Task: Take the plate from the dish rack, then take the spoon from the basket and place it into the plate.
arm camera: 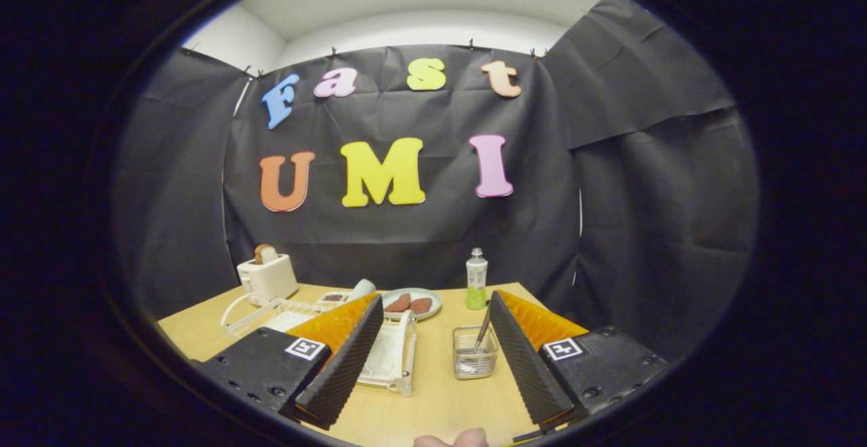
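Gripper view: jaws spread and empty above worktop (433,399), rack (389,352) just ahead, beside left finger, basket (474,352) with upright spoon (483,328) by right finger.

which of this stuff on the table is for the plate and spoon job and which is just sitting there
For the job:
- dish rack, between the open fingers
- spoon, standing in the basket
- gripper, open, holding nothing

Just sitting there:
- toaster with bread in it
- plate with food, beyond the rack
- green bottle
- white wire rack
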Demonstrator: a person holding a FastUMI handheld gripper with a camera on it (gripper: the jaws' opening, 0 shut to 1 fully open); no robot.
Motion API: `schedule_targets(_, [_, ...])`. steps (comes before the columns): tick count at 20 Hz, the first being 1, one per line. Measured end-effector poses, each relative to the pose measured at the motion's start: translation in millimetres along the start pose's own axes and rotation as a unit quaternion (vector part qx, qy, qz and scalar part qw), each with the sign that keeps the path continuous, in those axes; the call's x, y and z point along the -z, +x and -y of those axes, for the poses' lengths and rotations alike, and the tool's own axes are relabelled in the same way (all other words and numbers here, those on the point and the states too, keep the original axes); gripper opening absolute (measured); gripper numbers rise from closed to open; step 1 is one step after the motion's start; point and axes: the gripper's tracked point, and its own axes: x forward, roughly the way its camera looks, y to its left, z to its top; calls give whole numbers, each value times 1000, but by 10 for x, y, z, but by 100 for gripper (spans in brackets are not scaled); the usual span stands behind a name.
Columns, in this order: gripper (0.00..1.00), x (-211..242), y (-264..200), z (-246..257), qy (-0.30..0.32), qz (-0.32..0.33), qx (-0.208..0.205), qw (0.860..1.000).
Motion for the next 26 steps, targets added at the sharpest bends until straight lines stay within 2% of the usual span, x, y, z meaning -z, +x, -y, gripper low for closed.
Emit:
schedule_targets(7, [100,-164,656,-565,-20,-86,-45,995])
schedule_targets(10, [100,-151,992,-717,-19,-136,-50,989])
schedule_targets(13, [100,-65,1298,-896,-2,-200,-57,978])
schedule_targets(18, [100,113,1637,-1103,27,-298,-64,952])
schedule_targets(21, [100,227,1808,-1096,17,-329,-48,943])
schedule_targets(24, [99,372,1913,-1183,28,-369,-43,928])
schedule_targets(26, [96,472,1972,-1156,27,-392,-22,919])
